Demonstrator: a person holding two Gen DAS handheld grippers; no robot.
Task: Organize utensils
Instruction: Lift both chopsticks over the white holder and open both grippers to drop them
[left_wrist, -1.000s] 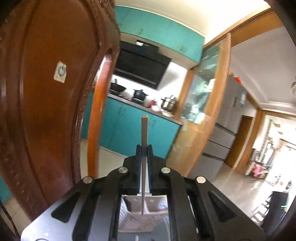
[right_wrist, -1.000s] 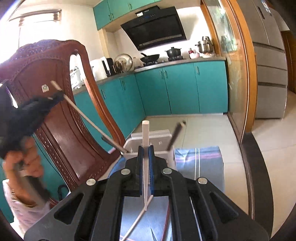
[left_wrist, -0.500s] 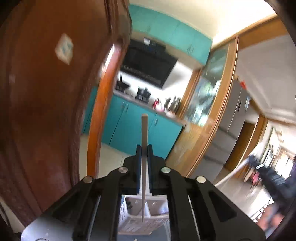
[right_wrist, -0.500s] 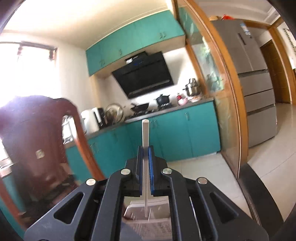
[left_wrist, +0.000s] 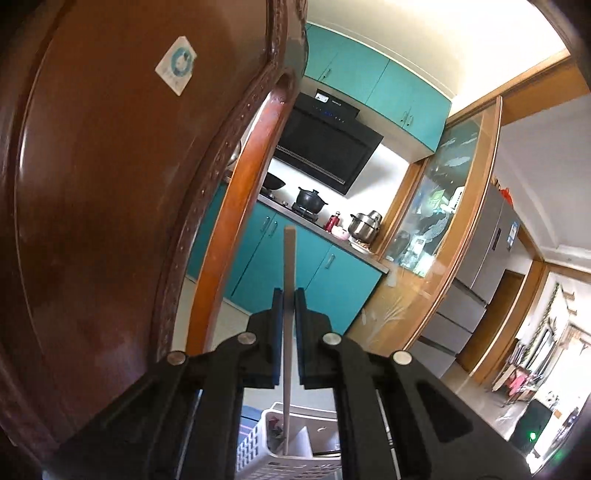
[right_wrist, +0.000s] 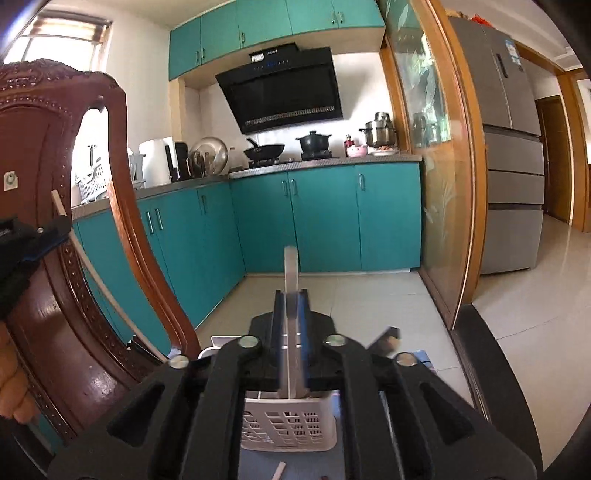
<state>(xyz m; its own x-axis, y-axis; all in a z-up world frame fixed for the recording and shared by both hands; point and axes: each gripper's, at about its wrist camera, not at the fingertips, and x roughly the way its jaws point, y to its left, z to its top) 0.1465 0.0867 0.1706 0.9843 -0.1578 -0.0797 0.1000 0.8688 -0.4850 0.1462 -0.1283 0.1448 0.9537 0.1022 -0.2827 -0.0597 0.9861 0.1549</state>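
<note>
1. Left wrist: left gripper (left_wrist: 289, 314) clamps a wooden chopstick (left_wrist: 289, 280) upright, tip inside the white basket (left_wrist: 266, 446).
2. Right wrist: right gripper (right_wrist: 291, 314), jaws just loosening, white chopstick (right_wrist: 291, 291) between them, above the basket (right_wrist: 288, 424).

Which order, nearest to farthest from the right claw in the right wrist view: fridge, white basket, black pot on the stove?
1. White basket: just below the right claw, under its fingers.
2. Black pot: straight ahead on the stove, across the kitchen floor.
3. Fridge: far right, past the glass partition; close to the pot in depth.
</note>
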